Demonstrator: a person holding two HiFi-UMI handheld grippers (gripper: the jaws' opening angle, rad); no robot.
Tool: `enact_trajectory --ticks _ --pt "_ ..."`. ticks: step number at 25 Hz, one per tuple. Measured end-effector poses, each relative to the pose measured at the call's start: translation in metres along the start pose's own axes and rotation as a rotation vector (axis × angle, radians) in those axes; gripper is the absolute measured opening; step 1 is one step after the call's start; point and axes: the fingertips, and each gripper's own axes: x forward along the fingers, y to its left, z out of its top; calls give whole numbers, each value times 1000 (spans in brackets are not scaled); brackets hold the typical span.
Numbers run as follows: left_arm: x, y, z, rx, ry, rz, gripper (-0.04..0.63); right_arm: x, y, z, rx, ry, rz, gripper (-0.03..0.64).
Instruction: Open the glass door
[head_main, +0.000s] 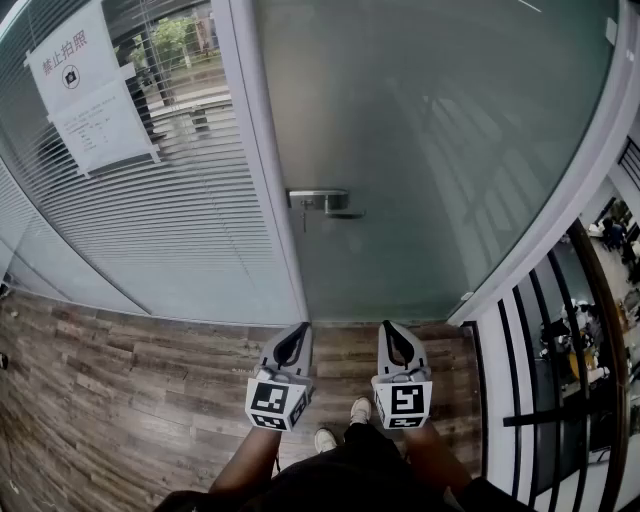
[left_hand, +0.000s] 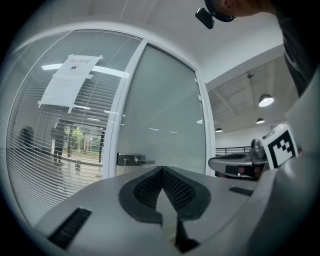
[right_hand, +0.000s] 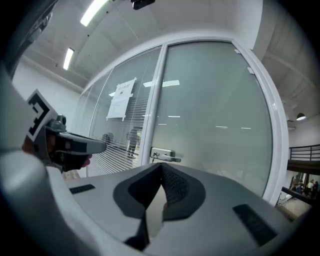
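A frosted glass door (head_main: 430, 130) stands shut in a pale frame, with a metal lever handle (head_main: 325, 201) on its left edge. The same handle (left_hand: 135, 160) shows in the left gripper view and, in the right gripper view, the handle (right_hand: 165, 156) sits just left of the jaw tips. My left gripper (head_main: 298, 335) and right gripper (head_main: 390, 334) are held side by side, level, well short of the door. Both are shut with nothing between the jaws. In each gripper view the tips, left gripper (left_hand: 162, 170) and right gripper (right_hand: 161, 166), meet.
Left of the door is a glass wall with blinds (head_main: 150, 200) and a posted paper notice (head_main: 90, 85). A black railing (head_main: 540, 360) runs along the right beside the door frame. The floor is wood plank (head_main: 120, 390); the person's shoes (head_main: 340, 425) show below.
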Motion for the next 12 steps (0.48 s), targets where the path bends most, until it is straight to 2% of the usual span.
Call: enact_trajectory --ticks 12 --pt "66 38 -19 2 53 34 2 90 -15 -9 -26 8 59 15"
